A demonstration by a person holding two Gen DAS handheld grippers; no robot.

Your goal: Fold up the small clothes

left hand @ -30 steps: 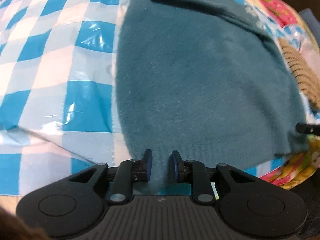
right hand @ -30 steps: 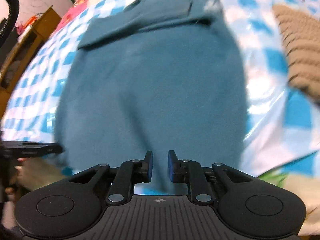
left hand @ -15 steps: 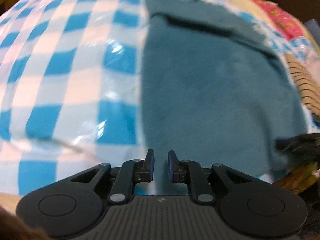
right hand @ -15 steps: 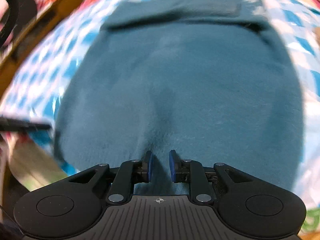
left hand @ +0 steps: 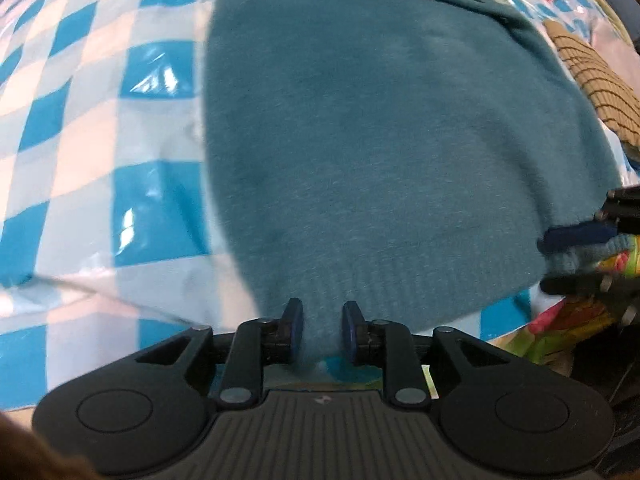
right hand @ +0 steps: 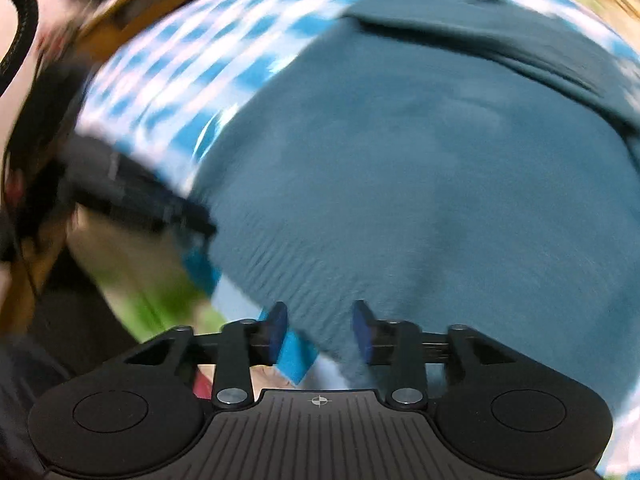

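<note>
Here, teal sweater (left hand: pixel 380 140) lies flat on the checked cloth (left hand: pixel 88 128), hem nearest both tools. L gripper (left hand: pixel 320 330): jaws part-open w/ the ribbed hem between them, not visibly pinching. R gripper (right hand: pixel 320 330): jaws wider, at the hem corner; view blurred. For a clean fold, bite only the hem at matching depths, then lift both corners evenly toward the collar.

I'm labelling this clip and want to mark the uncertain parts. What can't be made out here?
- Teal sweater: its top is cut off by the left wrist view's edge.
- Left gripper: smeared by motion blur in the right wrist view.
- Right gripper: mostly cut off at the left view's right edge.
</note>
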